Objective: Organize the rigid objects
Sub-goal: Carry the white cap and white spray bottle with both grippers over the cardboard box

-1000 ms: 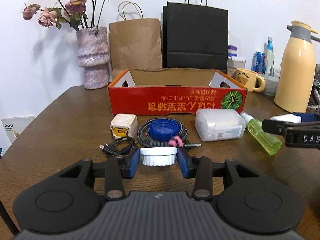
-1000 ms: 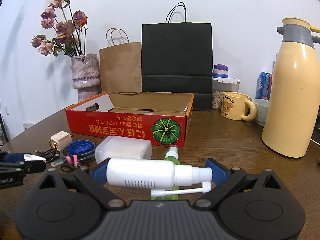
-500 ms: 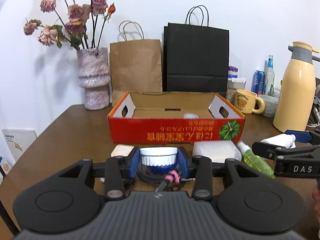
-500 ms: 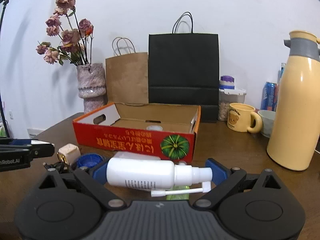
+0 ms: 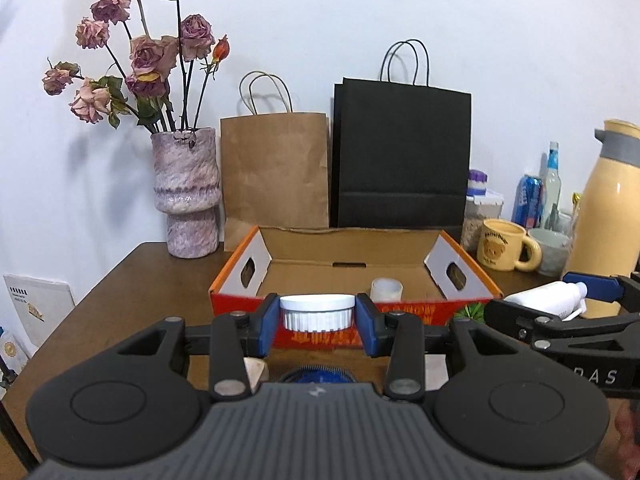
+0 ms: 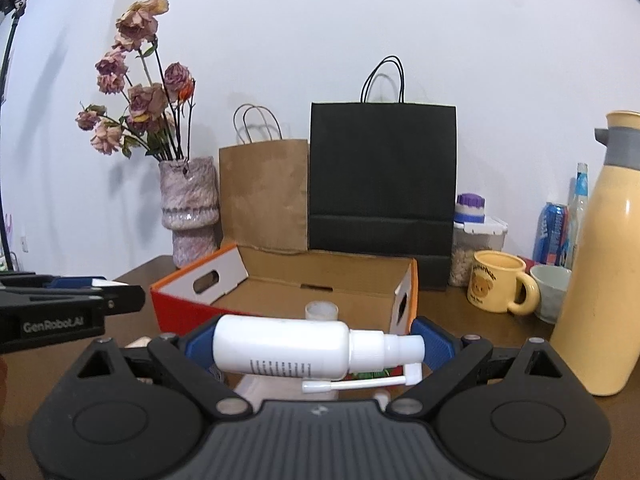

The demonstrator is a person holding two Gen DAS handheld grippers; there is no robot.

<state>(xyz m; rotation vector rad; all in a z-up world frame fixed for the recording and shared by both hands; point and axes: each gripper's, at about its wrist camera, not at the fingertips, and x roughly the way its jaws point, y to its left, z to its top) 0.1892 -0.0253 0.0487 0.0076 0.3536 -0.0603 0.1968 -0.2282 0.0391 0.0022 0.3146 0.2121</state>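
My left gripper (image 5: 317, 318) is shut on a white ribbed jar (image 5: 317, 312) and holds it raised in front of the red cardboard box (image 5: 436, 312). My right gripper (image 6: 316, 350) is shut on a white spray bottle (image 6: 284, 347), held sideways in front of the box (image 6: 180, 308). The bottle also shows in the left wrist view (image 5: 544, 297). A small white cup (image 5: 386, 290) stands inside the box, also seen in the right wrist view (image 6: 321, 311). A blue lid (image 5: 316, 374) lies on the table below my left gripper.
Behind the box stand a brown bag (image 5: 274, 172), a black bag (image 5: 400, 156) and a vase of dried roses (image 5: 186, 192). A yellow mug (image 6: 498, 286), a bowl (image 6: 554, 292), cans and a tall yellow thermos (image 6: 604, 264) stand at the right.
Both grippers have risen with their loads and moved toward the box. The items on the table have dropped below my view and the box's inside shows more.
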